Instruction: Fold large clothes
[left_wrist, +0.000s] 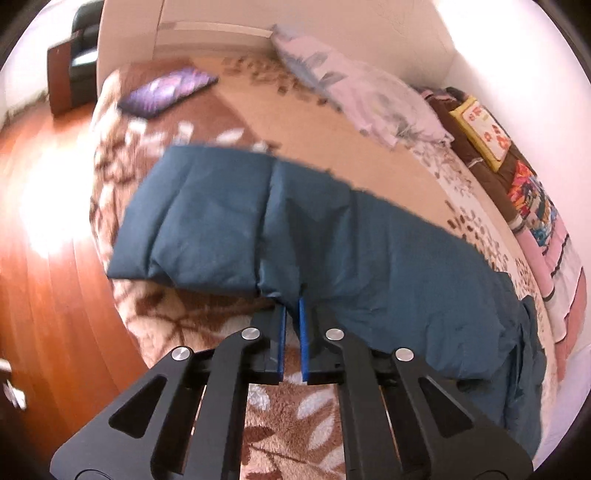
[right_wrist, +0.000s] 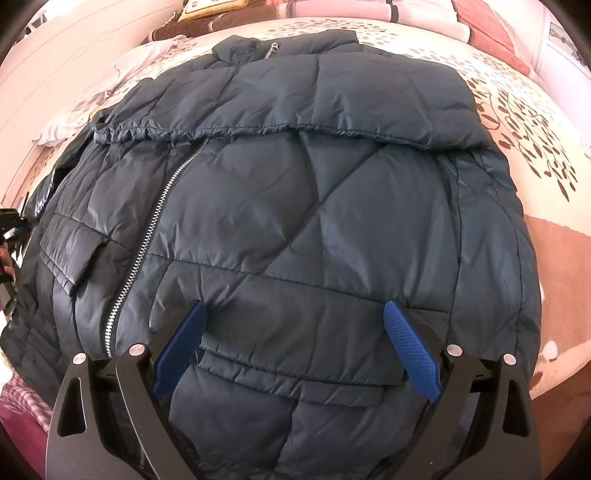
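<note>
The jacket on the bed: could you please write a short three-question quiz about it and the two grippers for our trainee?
1. True or false: the right gripper is shut on the jacket.
2. What does the left gripper pinch? A) the pillow B) an edge of the jacket C) the purple cushion
3. Fill in: the jacket's zipper appears ____ along the stretch that shows.

Key: 1 false, its jaws stand wide apart over the jacket. 2 B. 3 closed.
</note>
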